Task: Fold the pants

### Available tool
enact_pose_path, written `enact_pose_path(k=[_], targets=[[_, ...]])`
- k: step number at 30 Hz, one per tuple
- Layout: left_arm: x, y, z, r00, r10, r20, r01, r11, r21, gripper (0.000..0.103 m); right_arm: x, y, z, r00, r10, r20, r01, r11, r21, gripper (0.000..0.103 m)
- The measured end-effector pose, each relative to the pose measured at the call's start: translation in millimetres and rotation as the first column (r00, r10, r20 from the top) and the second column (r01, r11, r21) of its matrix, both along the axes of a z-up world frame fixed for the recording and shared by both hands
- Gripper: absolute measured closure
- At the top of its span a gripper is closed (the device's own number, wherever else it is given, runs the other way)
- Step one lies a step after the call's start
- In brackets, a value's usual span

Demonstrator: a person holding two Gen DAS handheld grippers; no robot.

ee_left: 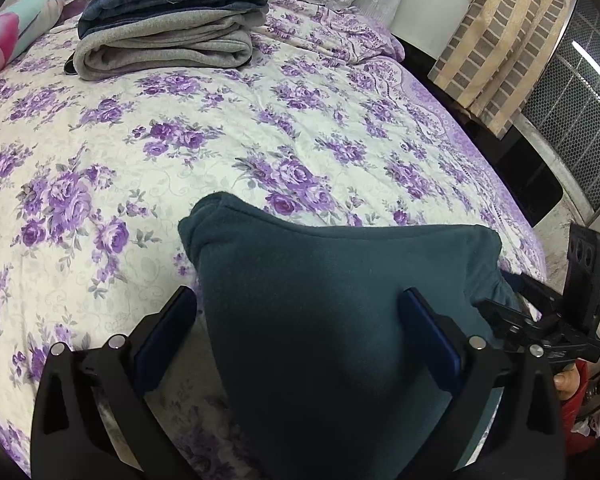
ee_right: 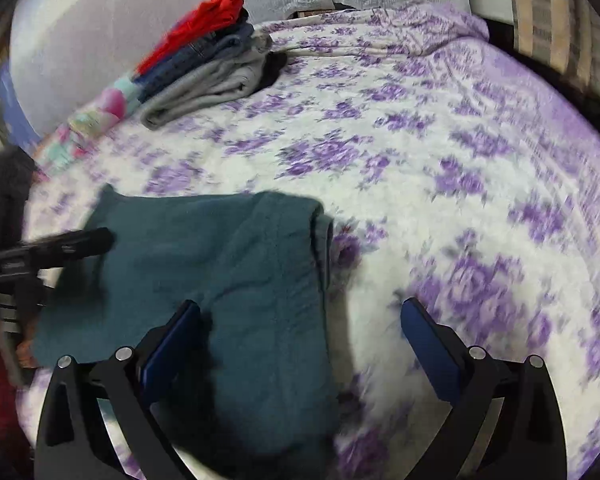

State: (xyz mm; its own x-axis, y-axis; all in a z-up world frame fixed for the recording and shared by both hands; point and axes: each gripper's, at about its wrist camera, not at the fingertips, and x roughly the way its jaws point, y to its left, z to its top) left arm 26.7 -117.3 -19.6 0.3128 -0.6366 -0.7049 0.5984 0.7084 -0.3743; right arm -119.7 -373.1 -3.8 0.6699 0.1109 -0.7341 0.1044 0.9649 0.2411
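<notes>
Teal pants (ee_right: pixel 204 280), folded into a thick pad, near the bed's (ee_left: pixel 300 128) front edge, well apart from the stack (ee_left: pixel 168 20) at the far left corner. Left gripper (ee_left: pixel 296 344) spread wide with the fabric bulging up between the pads; no pinch visible, and cannot tell whether the cloth rests on it or is merely beneath. Right gripper (ee_right: pixel 300 344) also wide open, holding nothing, one finger over the pants' right side, the other over bare bedspread. To finish well: close both on the near edge evenly, lift level (no dragging), keep layers aligned. Right view smeared with blur; pants' near end cut off below; waistband and legs indistinguishable.
</notes>
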Motion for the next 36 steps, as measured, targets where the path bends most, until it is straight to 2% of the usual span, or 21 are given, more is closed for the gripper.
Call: enact_pose_path(k=[4, 7, 9, 11, 13, 16, 18, 21, 23, 25, 26, 28, 31, 33, 36], targets=[[0, 2, 0, 1.000, -0.008, -0.006, 0.008, 1.000, -0.017, 0.005, -20, -12, 0, 0.998, 0.021, 0.067, -0.030, 0.989, 0.146, 0.003], [2, 9, 1, 0.999, -0.007, -0.032, 0.005, 0.998, -0.061, 0.005, -36, -17, 6, 0.991, -0.029, 0.128, 0.002, 0.979, 0.203, 0.003], [7, 17, 1, 0.998, 0.002, -0.070, -0.010, 0.993, -0.115, 0.005, -45, -14, 14, 0.985, -0.037, 0.171, 0.002, 0.979, 0.203, 0.003], [11, 22, -1, 0.995, 0.005, -0.101, -0.021, 0.988, -0.156, 0.005, -50, 0, 25, 0.979, 0.002, 0.206, -0.030, 0.991, 0.131, 0.003], [12, 25, -2, 0.993, 0.005, -0.114, -0.025, 0.983, -0.181, 0.005, -55, 25, 36, 0.969, 0.057, 0.239, -0.059, 0.998, 0.003, 0.005], [10, 22, -2, 0.995, 0.004, -0.103, -0.021, 0.985, -0.169, 0.005, -64, 58, 42, 0.951, 0.169, 0.260, -0.141, 0.982, -0.124, 0.010], [7, 19, -1, 0.996, 0.004, -0.085, -0.017, 0.988, -0.150, 0.005, -59, 74, 29, 0.953, 0.238, 0.189, -0.208, 0.965, -0.162, 0.013], [5, 17, -1, 0.997, 0.001, -0.073, -0.010, 0.992, -0.129, 0.005, -48, 81, 0, 0.964, 0.258, 0.068, -0.246, 0.957, -0.152, 0.017], [5, 17, -1, 0.997, -0.002, -0.072, -0.008, 0.992, -0.127, 0.005, -55, 89, -2, 0.957, 0.278, 0.082, -0.256, 0.942, -0.216, 0.016], [5, 17, -1, 0.997, -0.005, -0.071, -0.004, 0.992, -0.123, 0.005, -55, 93, 0, 0.949, 0.308, 0.067, -0.286, 0.930, -0.230, 0.008], [4, 17, -2, 0.998, -0.006, -0.068, -0.002, 0.993, -0.118, 0.005, -55, 92, 1, 0.946, 0.316, 0.065, -0.294, 0.928, -0.229, 0.003], [2, 14, -2, 0.999, -0.013, -0.048, 0.008, 0.996, -0.094, 0.005, -54, 89, -1, 0.943, 0.328, 0.059, -0.308, 0.925, -0.222, 0.003], [-2, 9, -2, 1.000, -0.027, -0.013, 0.027, 0.999, -0.046, 0.005, -57, 80, -3, 0.929, 0.358, 0.097, -0.337, 0.924, -0.183, 0.003], [-3, 8, -2, 1.000, -0.030, -0.006, 0.029, 0.999, -0.031, 0.005, -66, 73, -5, 0.921, 0.366, 0.136, -0.349, 0.927, -0.136, 0.003], [-2, 10, -2, 0.999, -0.029, -0.021, 0.028, 0.998, -0.054, 0.005, -68, 54, -2, 0.925, 0.338, 0.174, -0.345, 0.939, 0.009, 0.003]])
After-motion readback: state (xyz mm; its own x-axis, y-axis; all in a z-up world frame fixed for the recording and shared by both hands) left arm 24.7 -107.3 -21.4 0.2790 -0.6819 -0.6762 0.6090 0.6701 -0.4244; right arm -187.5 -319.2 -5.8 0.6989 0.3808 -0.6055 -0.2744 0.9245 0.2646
